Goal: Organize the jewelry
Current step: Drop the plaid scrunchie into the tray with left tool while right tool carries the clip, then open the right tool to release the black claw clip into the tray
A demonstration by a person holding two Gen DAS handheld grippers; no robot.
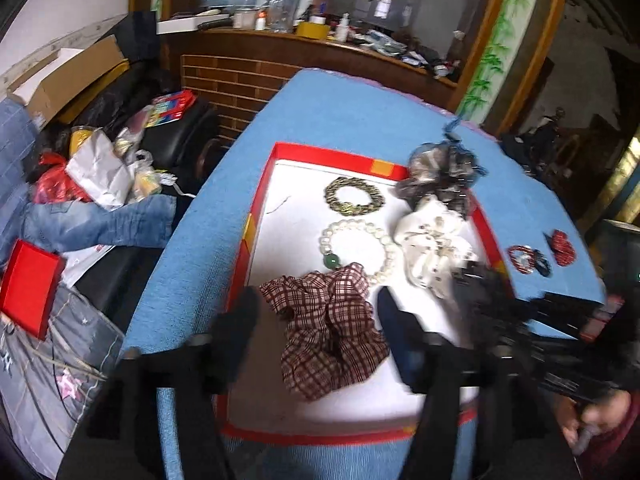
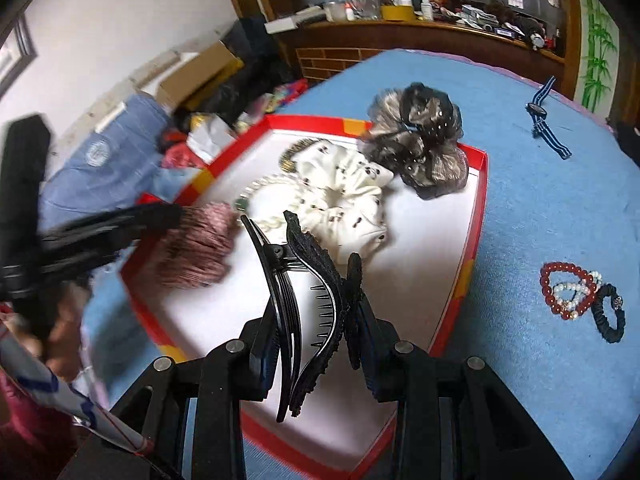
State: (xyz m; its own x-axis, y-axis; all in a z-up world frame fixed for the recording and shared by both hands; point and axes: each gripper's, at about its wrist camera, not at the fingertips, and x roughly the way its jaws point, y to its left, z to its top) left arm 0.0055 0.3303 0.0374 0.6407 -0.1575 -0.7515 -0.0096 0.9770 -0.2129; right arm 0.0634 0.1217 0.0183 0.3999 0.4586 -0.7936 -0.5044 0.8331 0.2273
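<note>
Right gripper clamped on black hair clip, above white floor of red-rimmed box. Left gripper spread wide, empty, plaid scrunchie lying between fingers. Lower clip onto bare patch near white scrunchie; release flat, clear of left gripper.

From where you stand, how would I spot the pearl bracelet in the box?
Look inside the red-rimmed box on the blue table. Mid-box lies the pearl bracelet, a ring of white beads between a dark gold bracelet and a plaid scrunchie. Its single green bead sets it apart.
</note>
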